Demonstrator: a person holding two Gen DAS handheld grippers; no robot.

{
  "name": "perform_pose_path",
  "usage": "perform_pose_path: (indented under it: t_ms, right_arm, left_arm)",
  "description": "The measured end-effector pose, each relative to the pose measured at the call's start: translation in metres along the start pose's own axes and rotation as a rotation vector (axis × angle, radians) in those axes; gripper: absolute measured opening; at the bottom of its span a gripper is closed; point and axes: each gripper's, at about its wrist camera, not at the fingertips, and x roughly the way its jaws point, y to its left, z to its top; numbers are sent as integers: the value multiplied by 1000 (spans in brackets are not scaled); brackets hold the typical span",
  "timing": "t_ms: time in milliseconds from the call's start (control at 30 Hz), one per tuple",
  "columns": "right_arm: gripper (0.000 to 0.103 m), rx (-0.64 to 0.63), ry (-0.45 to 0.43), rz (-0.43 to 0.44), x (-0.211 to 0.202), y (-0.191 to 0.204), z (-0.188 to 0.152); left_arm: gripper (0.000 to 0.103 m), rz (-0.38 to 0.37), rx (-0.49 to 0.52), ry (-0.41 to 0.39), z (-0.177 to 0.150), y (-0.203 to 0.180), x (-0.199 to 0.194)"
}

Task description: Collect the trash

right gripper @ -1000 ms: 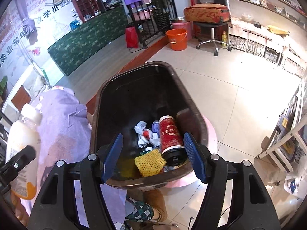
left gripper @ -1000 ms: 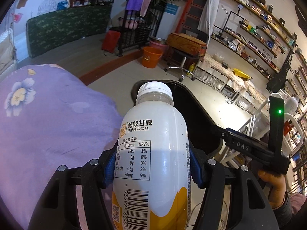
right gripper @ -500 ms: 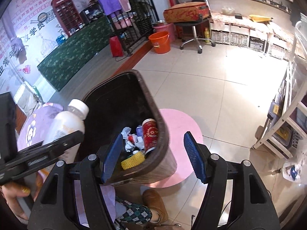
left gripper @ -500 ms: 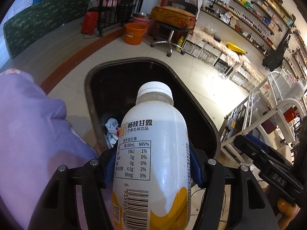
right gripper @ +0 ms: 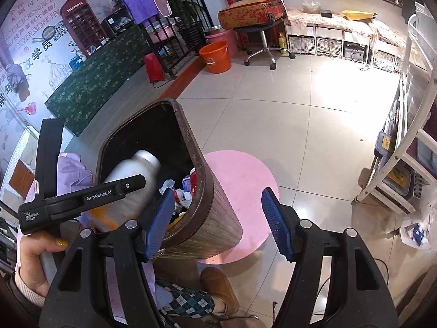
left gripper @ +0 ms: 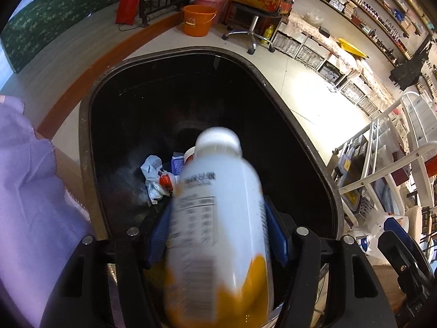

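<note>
I've got the left gripper (left gripper: 218, 235) loose around a blurred white-and-orange plastic bottle (left gripper: 218, 218) above the dark brown bin (left gripper: 314, 169) with crumpled wrappers (left gripper: 154, 175) inside; the right gripper (right gripper: 218, 224) gapes empty beside it.

One white plastic drink bottle with an orange base (left gripper: 218, 213), one dark brown oval trash bin (left gripper: 90, 147), one orange plastic bucket (right gripper: 215, 56), one round pink floor mat (right gripper: 240, 180), two black tongs with blue pads.

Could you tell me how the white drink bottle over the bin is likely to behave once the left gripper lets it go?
The drink bottle looks like smooth, rounded plastic, so it will probably slip free easily from the left gripper. It seems nearly empty, so likely light. Dropping cap-first into the trash bin, it should land on the crumpled wrappers and may roll sideways.
</note>
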Motion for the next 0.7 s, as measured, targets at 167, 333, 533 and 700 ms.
perform_pose_path:
  t_ms: [167, 333, 533, 700]
  right_arm:
    - [68, -4, -23, -14, -5, 1, 2]
    - [77, -21, -64, -58, -12, 3, 4]
    - [91, -57, -127, -90, -23, 23, 3]
    - [96, -157, -174, -77, -28, 61, -6]
  left_arm:
    - [82, 14, 32, -41, -2, -4, -11]
    - [88, -39, 2, -88, -12, 0, -33]
    - [94, -28, 9, -224, -35, 4, -80]
    - [97, 67, -33, -351, -64, 26, -120]
